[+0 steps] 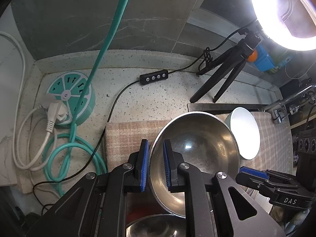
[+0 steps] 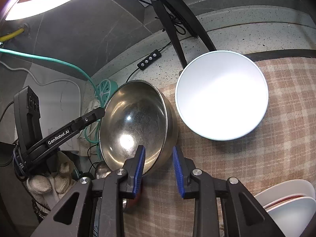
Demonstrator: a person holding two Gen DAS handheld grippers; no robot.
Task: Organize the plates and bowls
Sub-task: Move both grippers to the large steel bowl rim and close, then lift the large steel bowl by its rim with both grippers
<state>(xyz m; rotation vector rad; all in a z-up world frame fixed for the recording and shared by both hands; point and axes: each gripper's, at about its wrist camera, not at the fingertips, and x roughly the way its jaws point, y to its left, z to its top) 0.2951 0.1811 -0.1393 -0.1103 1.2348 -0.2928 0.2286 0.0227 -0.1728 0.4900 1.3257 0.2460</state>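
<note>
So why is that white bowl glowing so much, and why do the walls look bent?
Left wrist view: the ring light blows out the top right corner, and the white bowl glares. Right wrist view: the white bowl is washed out inside, and the steel bowl mirrors a bright spot. Both views: fisheye lenses curve the counter edge.

Legible text, two items only. "DAS" is showing in white capitals on the black body of the right gripper (image 1: 254, 172), seen in the left wrist view at lower right. "GenRobot.AI" is reading in white along the black side of the left gripper (image 2: 98, 112) in the right wrist view. Nothing else is reading as text.
</note>
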